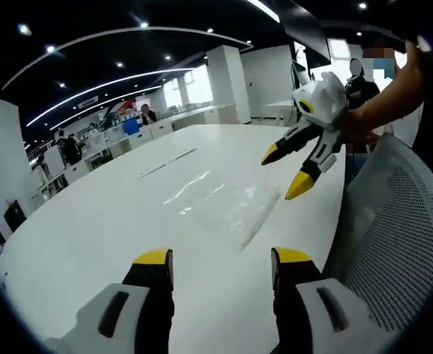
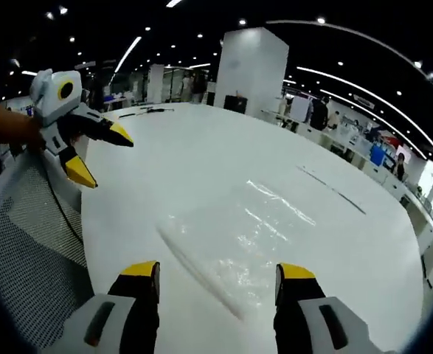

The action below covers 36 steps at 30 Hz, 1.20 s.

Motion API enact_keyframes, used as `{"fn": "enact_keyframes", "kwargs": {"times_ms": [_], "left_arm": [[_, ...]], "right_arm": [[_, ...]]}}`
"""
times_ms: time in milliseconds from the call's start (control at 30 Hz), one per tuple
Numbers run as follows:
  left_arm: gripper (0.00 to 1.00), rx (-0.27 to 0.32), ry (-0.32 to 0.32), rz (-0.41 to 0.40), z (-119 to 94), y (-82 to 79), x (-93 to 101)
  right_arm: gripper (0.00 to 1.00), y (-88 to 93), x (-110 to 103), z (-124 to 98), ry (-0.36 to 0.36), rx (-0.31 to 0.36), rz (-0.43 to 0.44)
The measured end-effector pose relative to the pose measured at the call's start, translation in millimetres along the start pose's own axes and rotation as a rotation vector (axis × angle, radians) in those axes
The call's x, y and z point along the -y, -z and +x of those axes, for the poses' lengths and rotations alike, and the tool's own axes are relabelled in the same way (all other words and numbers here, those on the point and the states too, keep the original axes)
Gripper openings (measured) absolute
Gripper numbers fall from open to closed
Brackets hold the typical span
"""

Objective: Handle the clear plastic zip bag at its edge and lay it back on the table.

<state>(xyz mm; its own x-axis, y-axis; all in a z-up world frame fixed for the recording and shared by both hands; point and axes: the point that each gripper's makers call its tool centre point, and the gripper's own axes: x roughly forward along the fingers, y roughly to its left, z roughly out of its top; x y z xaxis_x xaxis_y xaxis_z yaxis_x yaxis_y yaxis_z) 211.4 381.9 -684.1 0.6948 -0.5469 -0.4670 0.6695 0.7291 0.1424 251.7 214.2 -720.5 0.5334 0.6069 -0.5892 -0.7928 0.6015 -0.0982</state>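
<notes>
The clear plastic zip bag [image 1: 216, 199] lies flat on the white table [image 1: 91, 228], its zip edge nearest the table's rim. In the left gripper view my left gripper [image 1: 222, 258] is open above the table, just short of the bag, nothing between its yellow tips. My right gripper [image 1: 285, 171] hangs open over the bag's far right side, held by a hand. In the right gripper view the bag [image 2: 238, 236] spreads just ahead of my open right gripper [image 2: 218, 271]. The left gripper [image 2: 100, 155] is open in the air at the upper left, beside the table's edge.
A grey mesh chair back [image 1: 393, 243] stands against the table's edge, also visible as the chair [image 2: 32, 236]. A thin dark strip [image 1: 168, 162] lies farther across the table. A white pillar [image 2: 249, 70], desks and people stand in the office beyond.
</notes>
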Motion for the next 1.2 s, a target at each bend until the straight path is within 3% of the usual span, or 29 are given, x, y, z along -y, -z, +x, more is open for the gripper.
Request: {"fn": "enact_keyframes", "kwargs": {"times_ms": [267, 567, 867, 1200], "left_arm": [[0.6, 0.016, -0.018, -0.041, -1.2, 5.0, -16.7], [0.76, 0.043, 0.013, -0.063, 1.9, 5.6, -13.9], [0.89, 0.061, -0.001, -0.063, 3.2, 0.4, -13.1], [0.91, 0.054, -0.007, -0.07, 3.2, 2.4, -14.0]], "right_arm": [[0.81, 5.8, 8.5, -25.8, 0.028, 0.037, 0.054], [0.99, 16.4, 10.9, -40.6, 0.056, 0.086, 0.1], [1.0, 15.5, 8.5, -44.2, 0.092, 0.114, 0.125], [1.0, 15.9, 5.4, -44.1, 0.093, 0.1, 0.121]]}}
